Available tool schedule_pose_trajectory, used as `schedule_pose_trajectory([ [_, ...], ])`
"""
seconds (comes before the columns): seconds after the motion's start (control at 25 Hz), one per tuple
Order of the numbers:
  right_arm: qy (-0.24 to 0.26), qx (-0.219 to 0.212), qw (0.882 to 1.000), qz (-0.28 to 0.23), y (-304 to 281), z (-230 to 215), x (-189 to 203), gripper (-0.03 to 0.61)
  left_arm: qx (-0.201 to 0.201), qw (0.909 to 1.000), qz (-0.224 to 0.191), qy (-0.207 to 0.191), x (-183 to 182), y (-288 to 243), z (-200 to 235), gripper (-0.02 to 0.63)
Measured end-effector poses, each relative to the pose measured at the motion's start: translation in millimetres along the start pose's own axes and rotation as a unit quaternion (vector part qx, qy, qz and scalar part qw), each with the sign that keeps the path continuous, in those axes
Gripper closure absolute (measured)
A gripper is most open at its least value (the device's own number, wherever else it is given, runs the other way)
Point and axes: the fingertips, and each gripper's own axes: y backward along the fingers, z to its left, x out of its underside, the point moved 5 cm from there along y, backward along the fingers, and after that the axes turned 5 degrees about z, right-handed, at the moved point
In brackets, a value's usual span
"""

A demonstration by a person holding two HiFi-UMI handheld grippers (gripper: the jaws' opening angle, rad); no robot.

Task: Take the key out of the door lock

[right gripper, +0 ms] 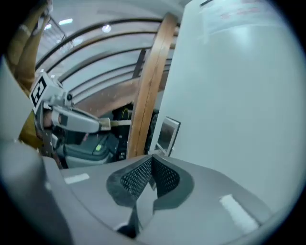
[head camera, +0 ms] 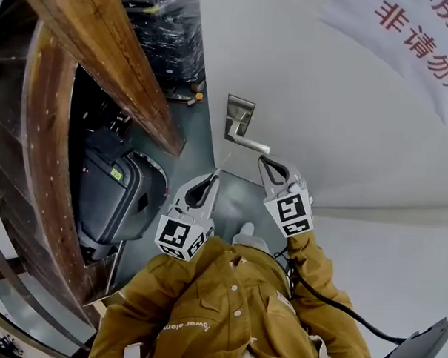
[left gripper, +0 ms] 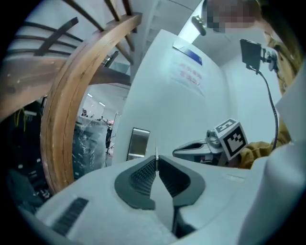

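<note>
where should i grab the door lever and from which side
Grip the door lever on its straight bar near the free end, coming from the person's side, where the right gripper is. The bar juts sideways from its plate, so jaws can span it.

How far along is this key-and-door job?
Nearly finished, it seems. Done: the thin silver key looks clear of the silver lock plate on the white door. In hand: the left gripper has its fingers pinched on that key. The right gripper is shut and empty beside the silver lever handle. Remaining: probably only carrying the key away.
</note>
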Motion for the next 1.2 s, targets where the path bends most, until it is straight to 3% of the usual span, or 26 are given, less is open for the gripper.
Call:
schedule_pose_trajectory([
  [0.12, -0.047, 0.005, 0.993, -0.108, 40.5, 17.5, -5.8, 0.574, 0.016, 0.9991, 0.002, -0.039, -9.0, 8.7, -23.3, 0.594],
  [0.2, -0.077, 0.024, 0.987, -0.141, 61.0, 27.4, -5.3, 0.574, 0.023, 0.9981, 0.011, -0.056, -7.5, 11.1, -36.4, 0.594],
  [0.36, -0.162, 0.05, 0.977, -0.125, 84.2, 38.5, 17.5, 0.574, 0.036, 0.9966, 0.032, -0.068, 5.8, 3.8, -50.4, 0.594],
  [0.48, -0.193, 0.059, 0.972, -0.123, 91.9, 38.3, 33.0, 0.574, 0.043, 0.9958, 0.038, -0.071, 9.1, -2.7, -54.7, 0.594],
  [0.68, -0.199, 0.085, 0.965, -0.149, 100.5, 29.9, 31.7, 0.574, 0.04, 0.995, 0.046, -0.079, 9.2, -6.0, -57.8, 0.592],
  [1.0, -0.198, 0.081, 0.966, -0.146, 105.0, 35.8, 27.5, 0.574, 0.048, 0.9937, 0.048, -0.089, 11.1, -6.3, -62.5, 0.592],
  [1.2, -0.196, 0.078, 0.969, -0.126, 108.5, 39.6, 31.1, 0.574, 0.053, 0.9942, 0.016, -0.092, 3.0, -6.2, -70.0, 0.592],
])
